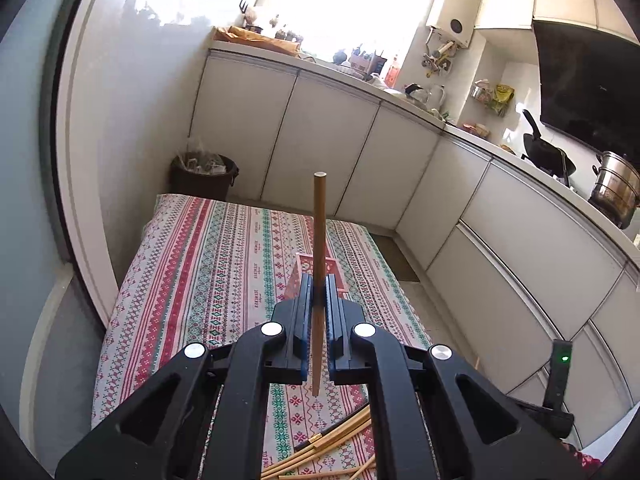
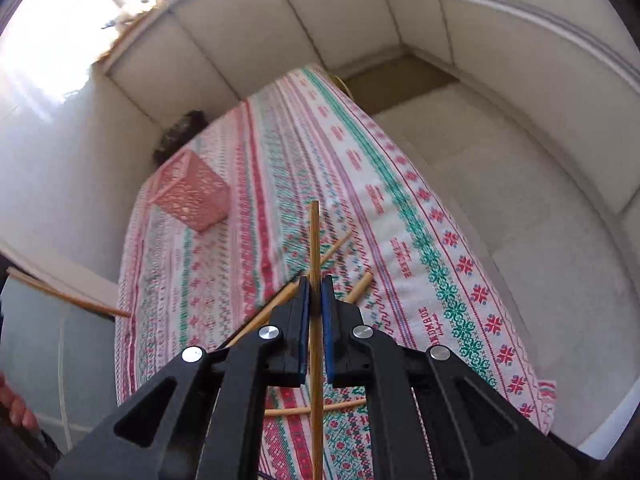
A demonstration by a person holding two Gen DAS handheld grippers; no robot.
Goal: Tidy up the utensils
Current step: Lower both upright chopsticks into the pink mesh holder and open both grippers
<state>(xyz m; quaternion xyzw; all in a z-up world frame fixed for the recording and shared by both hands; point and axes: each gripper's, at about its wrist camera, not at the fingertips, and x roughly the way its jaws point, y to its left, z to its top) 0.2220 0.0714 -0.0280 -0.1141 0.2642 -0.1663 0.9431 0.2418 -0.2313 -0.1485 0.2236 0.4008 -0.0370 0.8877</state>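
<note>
Two grippers, left and right, each pinch one chopstick between blue pads.

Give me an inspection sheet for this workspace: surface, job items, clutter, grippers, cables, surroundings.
Surface: patterned tablecloth covers the table.
Job's things: pink holder stands on the cloth; loose chopsticks lie scattered near the grippers.
Clutter: nothing seen on the cloth besides these.
Grippers: left gripper shut on a thick chopstick; right gripper shut on a thin chopstick.
Cables: nothing seen.
Surroundings: white cabinets, a dark bin past the table, a crowded countertop with a wok and a steel pot.
</note>
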